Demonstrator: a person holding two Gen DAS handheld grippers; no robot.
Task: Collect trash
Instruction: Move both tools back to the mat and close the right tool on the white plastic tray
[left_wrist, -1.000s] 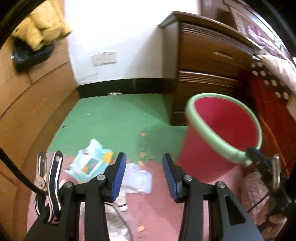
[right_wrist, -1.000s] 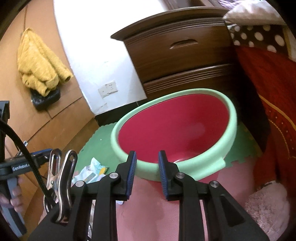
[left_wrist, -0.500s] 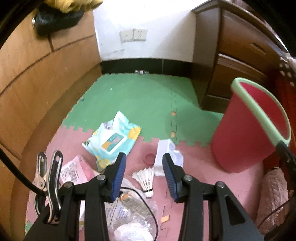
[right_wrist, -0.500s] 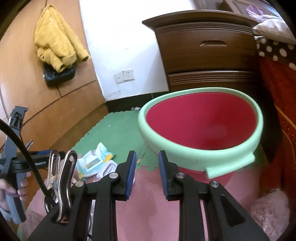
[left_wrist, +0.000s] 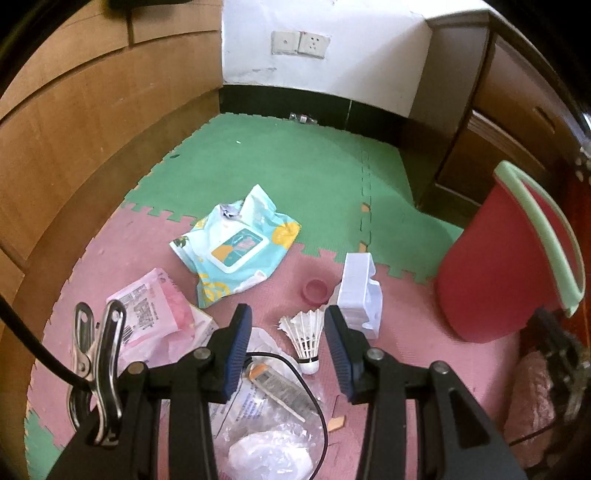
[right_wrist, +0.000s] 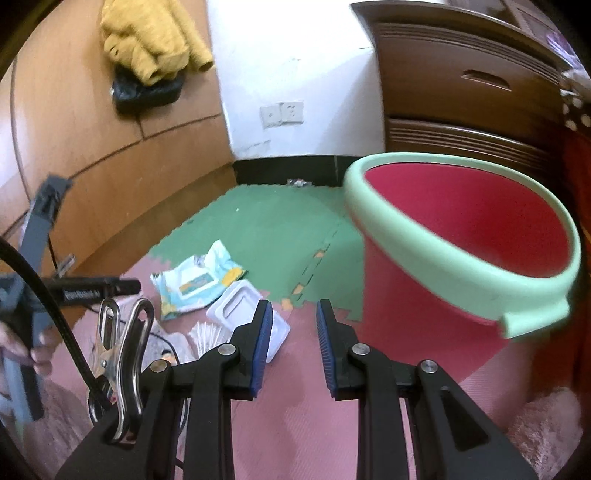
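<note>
Trash lies on the pink and green foam mat: a white shuttlecock (left_wrist: 304, 334), a white plastic tray (left_wrist: 360, 291), a blue wet-wipe pack (left_wrist: 236, 251), a pink packet (left_wrist: 151, 306), a small pink cap (left_wrist: 315, 290) and clear plastic wrappers (left_wrist: 273, 432). A red bucket with a green rim (left_wrist: 513, 266) stands tilted at the right. My left gripper (left_wrist: 288, 343) is open and empty just above the shuttlecock. My right gripper (right_wrist: 293, 339) is open and empty left of the bucket (right_wrist: 461, 243); the tray (right_wrist: 243, 314) and wipe pack (right_wrist: 195, 282) lie beyond it.
A brown wooden panel wall (left_wrist: 74, 122) runs along the left. A dark wooden drawer chest (right_wrist: 461, 88) stands behind the bucket. A yellow cloth (right_wrist: 155, 37) hangs on the wall. A pink fluffy item (right_wrist: 546, 428) lies at the lower right. The left gripper's handle (right_wrist: 44, 295) shows at the left.
My left gripper has tilted down and moved over the trash pile, bringing the shuttlecock between its fingers' line. My right gripper has swung left, so the bucket now sits to its right.
</note>
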